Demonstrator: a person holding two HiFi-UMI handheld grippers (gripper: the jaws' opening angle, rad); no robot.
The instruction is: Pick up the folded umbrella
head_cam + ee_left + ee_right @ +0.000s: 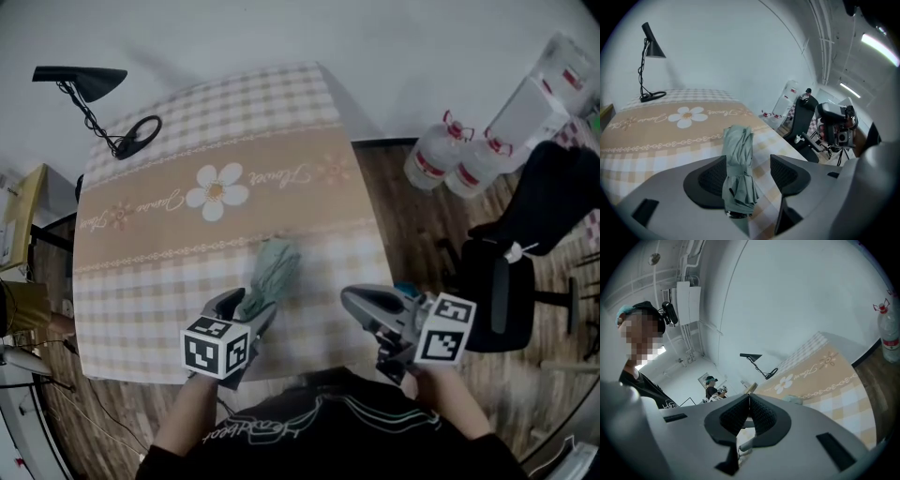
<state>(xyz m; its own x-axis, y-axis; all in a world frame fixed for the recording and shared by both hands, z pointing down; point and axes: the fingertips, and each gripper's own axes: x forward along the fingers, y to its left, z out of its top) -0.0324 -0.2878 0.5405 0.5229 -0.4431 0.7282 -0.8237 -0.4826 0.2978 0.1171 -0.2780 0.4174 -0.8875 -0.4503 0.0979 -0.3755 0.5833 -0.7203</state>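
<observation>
The umbrella (273, 270), folded and pale green, lies on the table (169, 150) on its near half, just on the near side of the tan band with the flower print (216, 192), and its length runs away from the person. Its near end sits between the jaws of the left gripper (248, 307), which is tilted down toward the table. In the left gripper view the left gripper (749, 173) has its jaws wide apart: the umbrella (739, 164) lies against or just in front of the left pad, and I cannot tell whether they touch, while a clear gap of checked cloth shows between it and the right pad, so nothing is clamped. Its rounded end cap points back toward the camera. The right gripper (361, 305) is held to the right of the umbrella, at the table's near right corner and well apart from it, pointing roughly level. In the right gripper view the right gripper (749, 413) has its pads pressed together with nothing between them. A black lamp (94, 89) stands at the far left corner of the table. On the floor right of the table stand water bottles (450, 155), and nearer the person a black chair (525, 253).
</observation>
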